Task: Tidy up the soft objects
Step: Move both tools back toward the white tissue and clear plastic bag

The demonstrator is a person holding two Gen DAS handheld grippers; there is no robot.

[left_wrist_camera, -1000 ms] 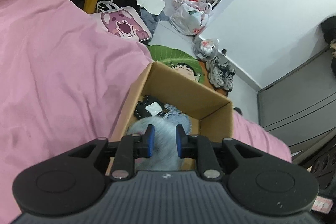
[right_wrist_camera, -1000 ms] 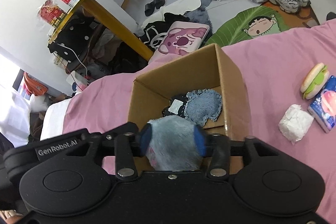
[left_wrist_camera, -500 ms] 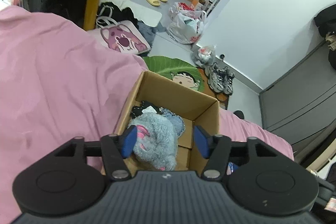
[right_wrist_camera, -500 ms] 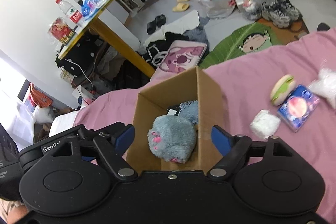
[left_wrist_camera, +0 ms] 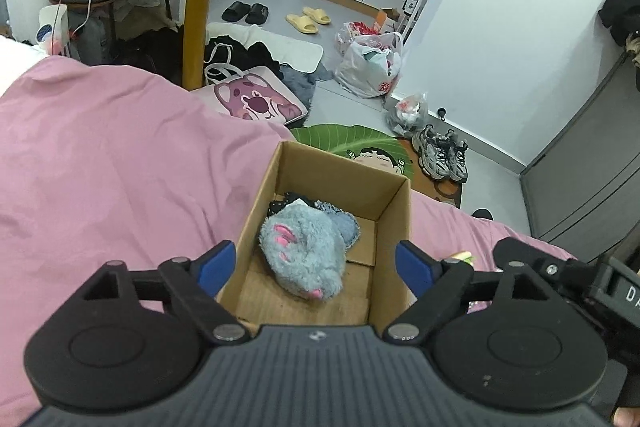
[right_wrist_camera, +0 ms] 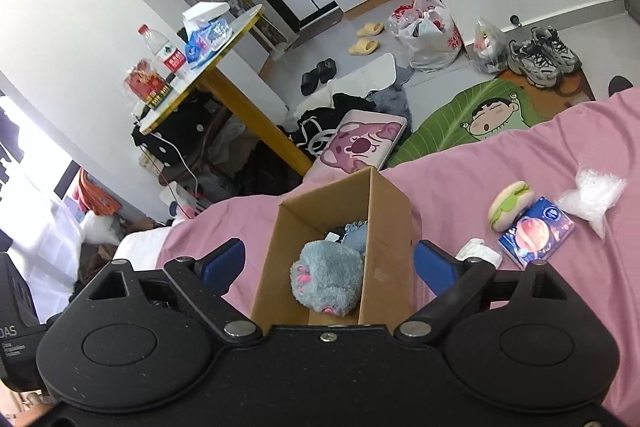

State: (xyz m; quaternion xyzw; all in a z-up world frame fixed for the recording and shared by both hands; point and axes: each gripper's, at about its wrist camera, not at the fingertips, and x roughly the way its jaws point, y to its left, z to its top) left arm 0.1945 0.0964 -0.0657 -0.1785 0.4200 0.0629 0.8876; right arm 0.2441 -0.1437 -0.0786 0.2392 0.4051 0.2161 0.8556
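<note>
Pink bedding (left_wrist_camera: 100, 155) fills my lower view, and on it stands the cardboard box (left_wrist_camera: 394, 227), my landmark. Inside the box lies the grey plush toy (left_wrist_camera: 308, 255), on top of a denim piece (left_wrist_camera: 348, 227) toward the far wall. Both my tools hover above the box's near rim: left tool (left_wrist_camera: 316, 263) and right tool (right_wrist_camera: 330, 265), jaws opening, nothing gripped. Only my right view shows what lies right of the box: a burger toy (right_wrist_camera: 510, 205), a blue packet (right_wrist_camera: 536, 233), white wadding (right_wrist_camera: 596, 193).
</note>
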